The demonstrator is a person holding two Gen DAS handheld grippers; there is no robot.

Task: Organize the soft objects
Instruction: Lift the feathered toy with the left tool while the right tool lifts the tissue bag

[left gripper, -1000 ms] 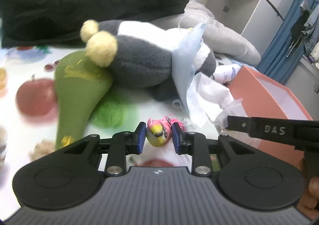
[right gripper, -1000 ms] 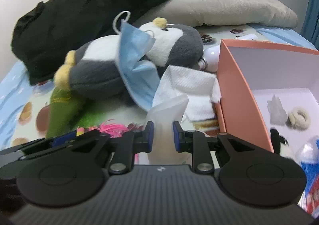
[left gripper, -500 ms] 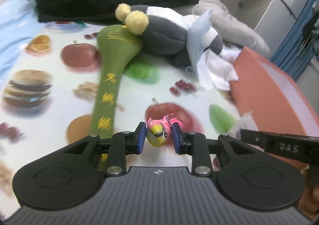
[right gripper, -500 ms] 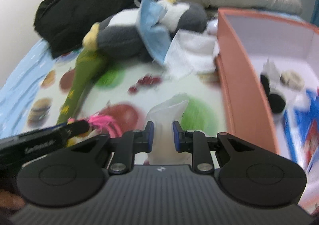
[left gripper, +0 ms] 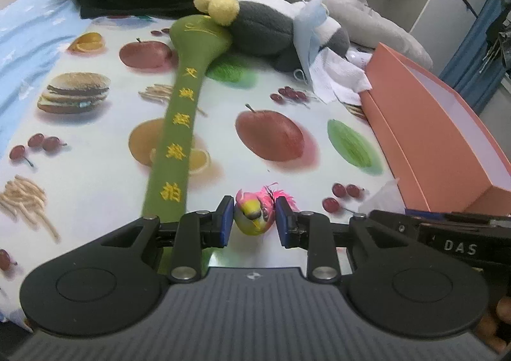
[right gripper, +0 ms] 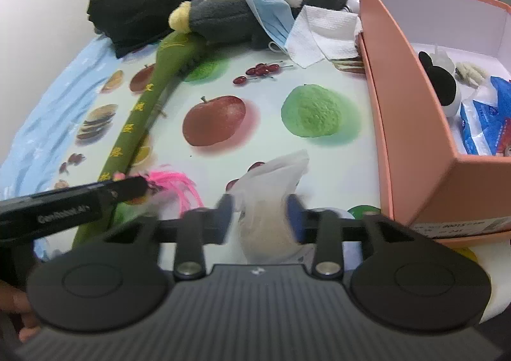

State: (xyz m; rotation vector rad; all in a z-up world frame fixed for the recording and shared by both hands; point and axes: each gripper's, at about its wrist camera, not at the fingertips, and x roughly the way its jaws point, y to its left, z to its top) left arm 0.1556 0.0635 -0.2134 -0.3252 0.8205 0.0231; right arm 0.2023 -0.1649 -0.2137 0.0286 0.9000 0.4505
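Two claws over a fruit-printed sheet (left gripper: 95,143), each with a soft object between its pads.
The left claw (left gripper: 254,220) grips a small yellow-green toy bird with pink feathers (left gripper: 254,215). The right claw (right gripper: 260,217) is opening, blurred, around a crumpled translucent white plastic bag (right gripper: 271,198); a salmon-pink cardboard box (right gripper: 412,124) stands to its right.
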